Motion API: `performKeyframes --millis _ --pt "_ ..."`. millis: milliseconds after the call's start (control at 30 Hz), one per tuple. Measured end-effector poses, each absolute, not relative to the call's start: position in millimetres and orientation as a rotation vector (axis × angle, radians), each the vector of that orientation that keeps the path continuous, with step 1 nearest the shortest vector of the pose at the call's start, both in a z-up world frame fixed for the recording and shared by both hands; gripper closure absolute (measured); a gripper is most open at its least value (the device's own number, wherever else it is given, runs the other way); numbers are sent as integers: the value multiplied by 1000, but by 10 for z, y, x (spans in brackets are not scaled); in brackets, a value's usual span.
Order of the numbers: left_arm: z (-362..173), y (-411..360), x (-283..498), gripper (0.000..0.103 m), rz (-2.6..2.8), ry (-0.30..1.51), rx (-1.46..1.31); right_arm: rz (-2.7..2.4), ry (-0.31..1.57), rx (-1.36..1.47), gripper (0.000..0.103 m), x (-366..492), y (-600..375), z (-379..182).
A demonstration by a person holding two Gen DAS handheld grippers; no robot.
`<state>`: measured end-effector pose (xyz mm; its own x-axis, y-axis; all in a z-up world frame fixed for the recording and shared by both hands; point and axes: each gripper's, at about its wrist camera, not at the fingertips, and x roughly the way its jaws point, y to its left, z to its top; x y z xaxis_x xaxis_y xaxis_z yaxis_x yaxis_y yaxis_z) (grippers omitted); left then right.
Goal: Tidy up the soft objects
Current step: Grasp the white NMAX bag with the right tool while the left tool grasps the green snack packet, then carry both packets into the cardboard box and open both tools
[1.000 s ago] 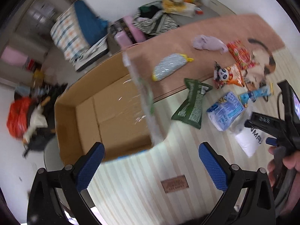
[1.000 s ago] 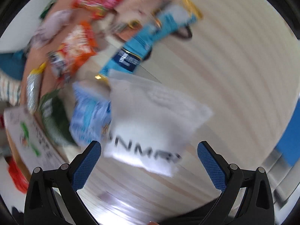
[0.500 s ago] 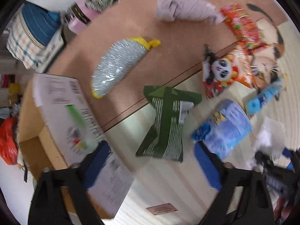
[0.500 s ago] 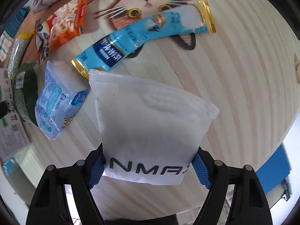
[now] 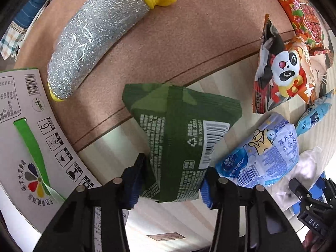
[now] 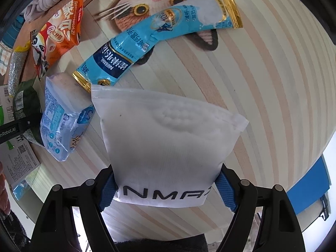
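Here the left gripper (image 5: 171, 183), whose jaws have just been closing, pinches the near end of the green packet (image 5: 180, 138) at lower centre of the left wrist view; the right gripper (image 6: 166, 185) clasps the white pouch (image 6: 166, 145) by its printed lower edge, at centre of the right wrist view. Both look light, soft and crinkly, likely slippery film; a hold on a flat sealed end seems safest, away from the puffy middle; the cardboard box (image 5: 25, 138) sits at lower left

Striped cat-print mat (image 6: 262, 67) on what looks like a desk carries green packet (image 5: 180, 138), tissue pack (image 5: 266, 153), white pouch (image 6: 166, 145), blue sachet (image 6: 159, 33), panda snack bag (image 5: 281, 71), silver sponge (image 5: 92, 35).
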<state>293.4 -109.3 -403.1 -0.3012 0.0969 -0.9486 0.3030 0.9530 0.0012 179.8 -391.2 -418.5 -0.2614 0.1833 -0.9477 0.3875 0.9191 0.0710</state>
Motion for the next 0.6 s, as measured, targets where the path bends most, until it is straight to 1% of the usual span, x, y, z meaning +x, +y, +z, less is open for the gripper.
performKeyframes --millis 67,133,200,300,433,600 --pt "-4046 -1082 2925 65 -214 1866 289 -205 1844 419 21 1795 -3923 -4195" --pt "-4015 -1048 2902 67 -209 1848 288 -210 1835 420 24 1776 -3772 -4275" --pt "-3948 -1004 2868 69 -204 1824 278 -216 1822 426 31 1729 -3755 -4245" --pt "-3758 -1033 2755 70 -201 1785 245 -219 1788 451 37 1629 -3740 -4089" --pt "-3340 -774 2616 70 -191 1716 142 -165 1745 451 37 1609 -3643 -3812" --pt "-2617 -278 2492 70 -183 1589 -14 30 1641 377 37 1764 -3034 -3142"
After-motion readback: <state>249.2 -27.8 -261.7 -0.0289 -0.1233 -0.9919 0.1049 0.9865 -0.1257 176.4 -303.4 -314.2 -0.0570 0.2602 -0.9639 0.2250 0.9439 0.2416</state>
